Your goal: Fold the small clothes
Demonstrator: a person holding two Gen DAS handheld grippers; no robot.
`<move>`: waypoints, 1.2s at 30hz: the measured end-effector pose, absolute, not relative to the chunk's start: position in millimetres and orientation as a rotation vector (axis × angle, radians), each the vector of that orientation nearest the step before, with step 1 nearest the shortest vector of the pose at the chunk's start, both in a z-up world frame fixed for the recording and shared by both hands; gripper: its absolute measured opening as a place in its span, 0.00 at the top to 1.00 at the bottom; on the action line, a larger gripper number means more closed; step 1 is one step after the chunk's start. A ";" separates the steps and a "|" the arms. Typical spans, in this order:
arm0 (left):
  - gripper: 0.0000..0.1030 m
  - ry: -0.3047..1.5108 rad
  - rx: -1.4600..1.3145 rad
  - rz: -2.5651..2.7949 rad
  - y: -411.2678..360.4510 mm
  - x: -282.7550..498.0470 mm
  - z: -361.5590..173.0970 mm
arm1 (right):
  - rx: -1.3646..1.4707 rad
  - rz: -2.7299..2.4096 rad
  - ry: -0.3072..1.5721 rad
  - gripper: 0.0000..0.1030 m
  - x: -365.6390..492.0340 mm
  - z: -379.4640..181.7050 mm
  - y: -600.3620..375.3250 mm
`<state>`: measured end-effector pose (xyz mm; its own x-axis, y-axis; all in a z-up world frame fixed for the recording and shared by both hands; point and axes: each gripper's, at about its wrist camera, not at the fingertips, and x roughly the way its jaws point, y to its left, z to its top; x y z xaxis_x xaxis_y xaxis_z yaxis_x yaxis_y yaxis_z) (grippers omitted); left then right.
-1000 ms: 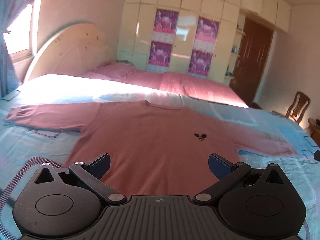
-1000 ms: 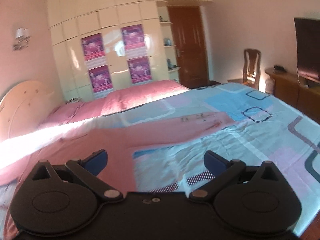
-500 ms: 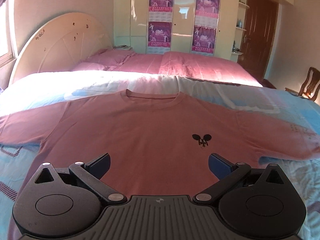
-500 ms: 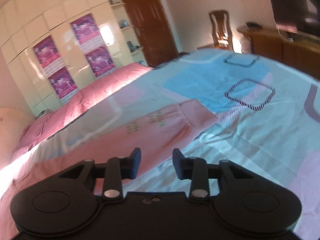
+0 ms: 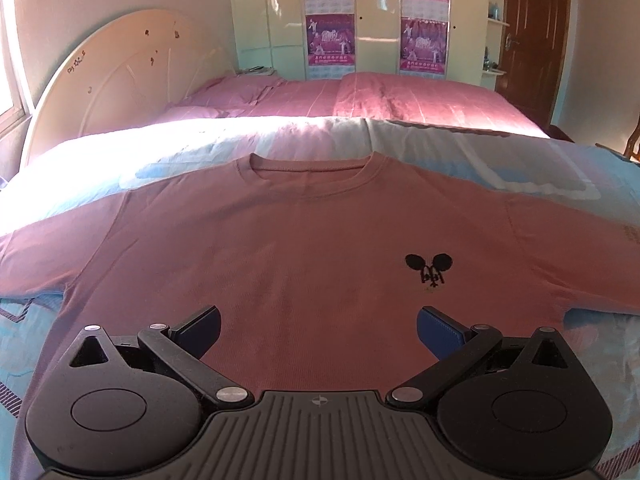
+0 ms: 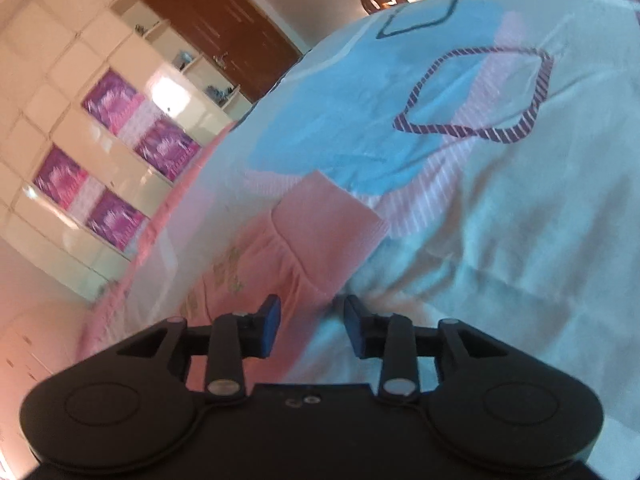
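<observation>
**A:** Start at the left. Where does the garment lie?

**B:** In the left wrist view the pink sweatshirt (image 5: 304, 256) fills the middle of the frame, spread flat and face up on the bedspread (image 5: 24, 320), collar toward the top, hem toward the bottom. One sleeve runs off the left edge, the other off the right. The left gripper (image 5: 318, 326) hangs over the lower body of the shirt with its jaws spread wide and nothing between them.

**A:** And the right side?

**B:** In the right wrist view the right sleeve (image 6: 280, 256) runs from the lower left up toward the centre, ending in a ribbed cuff (image 6: 332, 212). The right gripper (image 6: 308, 326) sits low at the sleeve's near edge, jaws drawn partway in but with a clear gap. Whether any cloth is caught between them, I cannot tell; the frame is blurred there.

**A:** So which hand acts?

**B:** The right, I'd judge. It is the nearer one to that sleeve, whose long axis points away from it toward the cuff, so the sleeve would fold back across the chest.

**A:** Fabric?

**B:** Soft, fine-ribbed knit, matte, with a small black logo (image 5: 428, 270) on the chest. The bedspread is thin, wrinkled, printed in blue and white.
</observation>
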<state>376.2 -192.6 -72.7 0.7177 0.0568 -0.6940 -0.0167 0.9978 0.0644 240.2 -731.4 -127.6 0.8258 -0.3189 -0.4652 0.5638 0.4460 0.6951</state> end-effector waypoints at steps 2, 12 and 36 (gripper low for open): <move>0.00 0.770 0.061 0.045 -188.5 375.8 -71.2 | 0.998 -0.552 0.266 0.88 241.8 -133.6 -738.7; 0.00 0.823 0.072 0.099 -124.5 380.8 -73.8 | 0.568 -0.617 0.375 0.91 299.1 -89.0 -694.7; 0.00 0.822 -0.160 -0.052 71.7 431.2 -117.7 | 0.005 0.183 0.608 0.73 512.9 -81.1 -212.1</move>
